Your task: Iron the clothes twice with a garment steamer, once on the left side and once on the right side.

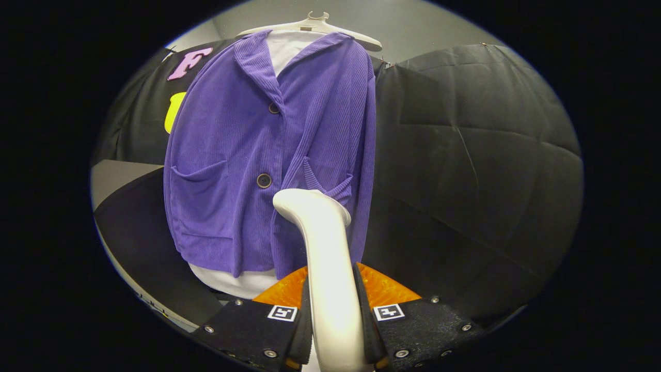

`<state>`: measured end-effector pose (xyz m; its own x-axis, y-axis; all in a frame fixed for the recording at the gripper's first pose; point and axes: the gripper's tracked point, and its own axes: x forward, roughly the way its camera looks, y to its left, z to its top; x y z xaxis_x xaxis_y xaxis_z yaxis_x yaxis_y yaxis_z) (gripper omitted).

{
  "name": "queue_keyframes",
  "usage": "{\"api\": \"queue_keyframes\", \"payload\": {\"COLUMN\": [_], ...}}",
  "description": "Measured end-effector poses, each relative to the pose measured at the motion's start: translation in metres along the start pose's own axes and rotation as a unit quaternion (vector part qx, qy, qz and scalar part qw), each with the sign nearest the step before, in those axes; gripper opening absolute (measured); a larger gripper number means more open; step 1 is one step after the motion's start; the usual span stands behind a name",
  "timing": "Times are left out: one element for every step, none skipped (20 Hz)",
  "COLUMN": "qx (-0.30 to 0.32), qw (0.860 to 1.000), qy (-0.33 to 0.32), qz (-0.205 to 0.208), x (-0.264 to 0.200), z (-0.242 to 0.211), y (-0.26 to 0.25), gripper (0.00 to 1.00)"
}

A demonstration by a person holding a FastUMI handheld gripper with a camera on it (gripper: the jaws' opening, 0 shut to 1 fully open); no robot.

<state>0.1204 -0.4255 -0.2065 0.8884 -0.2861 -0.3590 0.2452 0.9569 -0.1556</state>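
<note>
The garment steamer [323, 258] stands upright in the lower middle of the frame, a smooth white body whose handle runs up between the two fingers and whose bent head ends just in front of the clothes. The gripper [334, 315] is clamped on that handle: both fingers press against it, one on each side, with no gap showing. Each finger carries a small square marker [282, 312] on its upper face.

The purple jacket [258, 155] fills the upper left and centre of the frame. It is ribbed cloth with a lapel collar, two dark buttons [264, 180] down the front and a patch pocket on each side. It hangs from a pale hanger [315, 25] at the top of the frame, over a white garment [235, 281] that shows at the neck and below the hem. The steamer's head sits low on the jacket, at the pocket on the right-hand side of the picture, just beside the lower button; whether it touches the cloth cannot be told.

Black cloth [465, 155] forms the wall behind and to the right of the jacket.
</note>
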Motion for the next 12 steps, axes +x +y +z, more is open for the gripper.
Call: {"api": "queue_keyframes", "payload": {"qx": [0.0,0.001,0.0,-0.003,-0.006,-0.007,-0.005,-0.001,0.002,0.004,0.006,0.009], "qw": [1.0,1.0,1.0,0.999,0.999,0.999,0.998,0.998,0.997,0.996,0.995,0.994], "qy": [0.004,0.013,0.02,0.025,0.026,0.026,0.025,0.024,0.022,0.019,0.016,0.014], "qz": [0.004,0.01,0.018,0.025,0.033,0.041,0.051,0.061,0.072,0.084,0.097,0.107], "x": [-0.002,-0.004,-0.007,-0.011,-0.017,-0.023,-0.03,-0.038,-0.049,-0.06,-0.072,-0.084], "z": [-0.003,-0.008,-0.013,-0.016,-0.017,-0.016,-0.013,-0.01,-0.007,-0.003,0.002,0.007], "y": [0.004,0.01,0.018,0.026,0.034,0.043,0.053,0.063,0.074,0.085,0.095,0.104], "gripper": [0.39,0.39,0.39,0.39,0.39,0.39,0.39,0.39,0.39,0.39,0.39,0.39]}}
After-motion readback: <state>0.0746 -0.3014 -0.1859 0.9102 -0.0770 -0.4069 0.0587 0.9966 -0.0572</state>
